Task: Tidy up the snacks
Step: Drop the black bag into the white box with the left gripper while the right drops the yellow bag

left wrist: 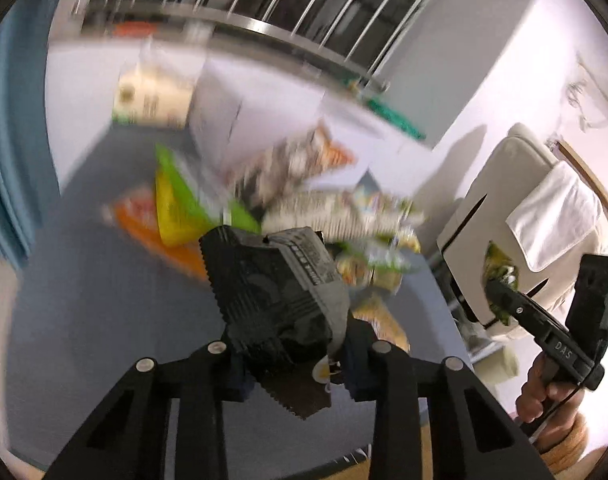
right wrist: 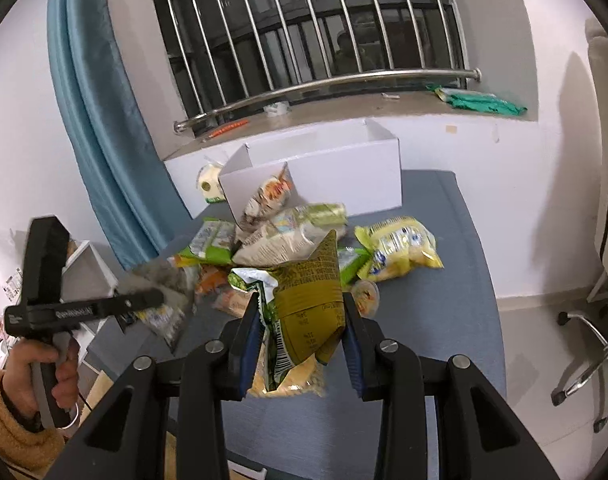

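Left gripper (left wrist: 294, 356): jaws clamped on a dark grey snack packet (left wrist: 272, 292), caught near its lower end, so most of the packet stands out ahead of the pads. Right gripper (right wrist: 302, 340): jaws clamped on an olive-green snack bag (right wrist: 307, 300) held upright clear of the bench (right wrist: 443, 320), gripped by the soft middle. Risks, as judged: the dark packet is held off-centre and could pivot or slip out during a quick swing; the left view is heavily blurred, which suggests fast motion. The olive bag is soft, so squeezing may crush the contents, and it could slide down between the pads. The remaining snacks (right wrist: 288, 236) lie heaped in the middle of the bench, touching and overlapping; a low pass by either gripper could drag loose packets along or push them off the edge. The white box (right wrist: 343, 176), open at the top with one packet leaning at its near flap, stands at the far end against the wall, and a careless drop could miss it. The surface is a blue-grey covered bench. The room has a barred window (right wrist: 304, 32) over a sill, a blue curtain (right wrist: 96, 120) to the left, white walls, and an office chair (right wrist: 591, 352) at the right.
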Motion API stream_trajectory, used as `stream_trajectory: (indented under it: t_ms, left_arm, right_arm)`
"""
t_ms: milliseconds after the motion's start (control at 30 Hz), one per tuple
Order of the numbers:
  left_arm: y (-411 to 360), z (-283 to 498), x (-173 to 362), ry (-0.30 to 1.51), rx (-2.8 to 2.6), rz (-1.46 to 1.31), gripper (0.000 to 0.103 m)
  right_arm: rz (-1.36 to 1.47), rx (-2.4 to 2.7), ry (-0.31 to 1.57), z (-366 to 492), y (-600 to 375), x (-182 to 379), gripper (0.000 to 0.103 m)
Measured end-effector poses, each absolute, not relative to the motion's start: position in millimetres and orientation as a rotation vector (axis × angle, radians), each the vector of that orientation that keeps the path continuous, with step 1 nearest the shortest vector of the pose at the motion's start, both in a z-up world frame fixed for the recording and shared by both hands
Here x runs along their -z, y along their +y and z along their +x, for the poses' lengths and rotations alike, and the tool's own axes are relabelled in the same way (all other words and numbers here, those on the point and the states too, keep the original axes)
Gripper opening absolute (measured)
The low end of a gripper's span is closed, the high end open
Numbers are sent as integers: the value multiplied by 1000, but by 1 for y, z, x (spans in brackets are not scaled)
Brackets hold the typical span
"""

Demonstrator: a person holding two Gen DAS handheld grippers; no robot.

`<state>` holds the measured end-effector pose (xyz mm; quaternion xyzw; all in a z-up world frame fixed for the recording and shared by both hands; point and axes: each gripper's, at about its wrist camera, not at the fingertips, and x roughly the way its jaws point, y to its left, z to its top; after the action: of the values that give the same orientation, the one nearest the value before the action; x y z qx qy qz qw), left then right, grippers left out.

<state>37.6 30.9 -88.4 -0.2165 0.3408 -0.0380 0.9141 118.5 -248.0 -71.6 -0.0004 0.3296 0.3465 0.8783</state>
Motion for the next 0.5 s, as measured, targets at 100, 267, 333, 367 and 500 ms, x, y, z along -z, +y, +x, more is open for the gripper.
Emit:
stream_trajectory:
  t_ms: [100, 267, 333, 367, 500]
  left_arm:
    - [39, 43, 56, 639, 70, -393, 35]
    - [49, 78, 8, 488, 59, -329, 35]
    - [56, 102, -10, 449, 46, -303, 35]
    - [61, 116, -17, 431, 40, -297, 35]
    - [81, 180, -35, 410, 16, -297, 35]
  right_arm:
    - [2, -746, 663, 122, -239, 61, 39]
    - [-44, -709, 632, 155, -209, 32, 40]
    - [-50, -661, 667, 178, -197, 24, 40]
    - [-44, -673, 657, 190, -192, 19, 40]
    - [-28, -649, 682, 251, -170, 6, 40]
